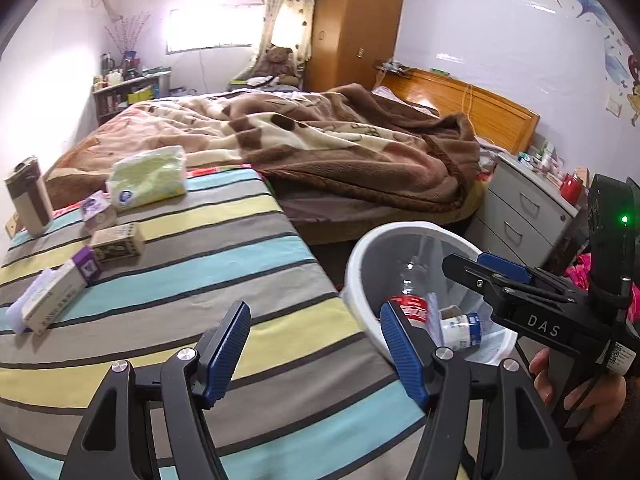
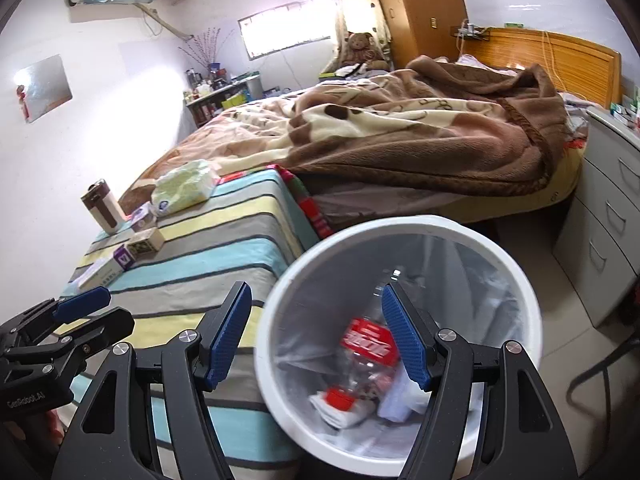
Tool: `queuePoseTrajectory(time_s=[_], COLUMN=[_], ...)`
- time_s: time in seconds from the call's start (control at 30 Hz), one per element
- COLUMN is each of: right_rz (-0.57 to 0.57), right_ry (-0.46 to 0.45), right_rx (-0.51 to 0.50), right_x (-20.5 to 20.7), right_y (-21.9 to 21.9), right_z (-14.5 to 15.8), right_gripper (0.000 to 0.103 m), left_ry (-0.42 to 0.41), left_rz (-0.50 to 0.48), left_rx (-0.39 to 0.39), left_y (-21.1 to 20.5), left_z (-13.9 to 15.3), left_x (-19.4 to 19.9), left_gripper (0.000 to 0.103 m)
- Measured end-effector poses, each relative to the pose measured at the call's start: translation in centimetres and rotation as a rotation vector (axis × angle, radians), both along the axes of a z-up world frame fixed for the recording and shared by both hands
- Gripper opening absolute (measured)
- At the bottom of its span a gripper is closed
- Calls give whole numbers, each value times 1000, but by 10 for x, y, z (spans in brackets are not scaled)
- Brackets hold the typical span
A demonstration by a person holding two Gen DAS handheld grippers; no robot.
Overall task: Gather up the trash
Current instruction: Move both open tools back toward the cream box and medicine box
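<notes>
A white trash bin (image 1: 362, 256) (image 2: 516, 280) stands on the floor beside the striped table (image 1: 208, 280) (image 2: 224, 240). Inside lie a clear bottle with a red label (image 1: 412, 304) (image 2: 370, 340) and crumpled wrappers. My left gripper (image 1: 316, 348) is open and empty over the table's near edge. My right gripper (image 2: 316, 340) is open and empty above the bin's rim; it also shows in the left wrist view (image 1: 492, 276). On the table lie a white and purple box (image 1: 56, 296) (image 2: 106, 268), a patterned box (image 1: 118, 242) (image 2: 146, 242), a small purple box (image 1: 96, 206) and a green tissue pack (image 1: 150, 178) (image 2: 186, 186).
A brown and white flask (image 1: 30, 196) (image 2: 104, 206) stands at the table's far left. A bed with a brown blanket (image 1: 320, 140) lies behind. A grey drawer unit (image 1: 528, 208) (image 2: 600, 232) stands right of the bin.
</notes>
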State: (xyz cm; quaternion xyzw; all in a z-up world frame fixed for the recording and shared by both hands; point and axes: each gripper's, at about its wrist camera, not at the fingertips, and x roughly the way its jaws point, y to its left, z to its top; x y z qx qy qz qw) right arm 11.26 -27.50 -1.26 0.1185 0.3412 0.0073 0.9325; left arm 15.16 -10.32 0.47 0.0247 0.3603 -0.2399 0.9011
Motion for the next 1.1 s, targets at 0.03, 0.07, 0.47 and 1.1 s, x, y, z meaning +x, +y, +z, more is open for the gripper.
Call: queuePoseTrajectory(time_s=[0.03, 0.07, 0.47, 1.1], right_rz=[6, 12, 119, 324], right_ry=[-3, -5, -28, 31], right_rx=[2, 2, 3, -61], right_x=[1, 2, 30, 96], right_y=[2, 6, 54, 138], right_z=[1, 1, 2, -12], right_gripper=[69, 69, 70, 70], left_ry=[-2, -6, -15, 22], left_rz=[8, 18, 128, 362], left_rx=[-2, -1, 6, 59], left_y=[5, 10, 77, 203], left_z=[1, 2, -1, -31], left_x=[1, 2, 21, 85], left_gripper=[67, 67, 67, 67])
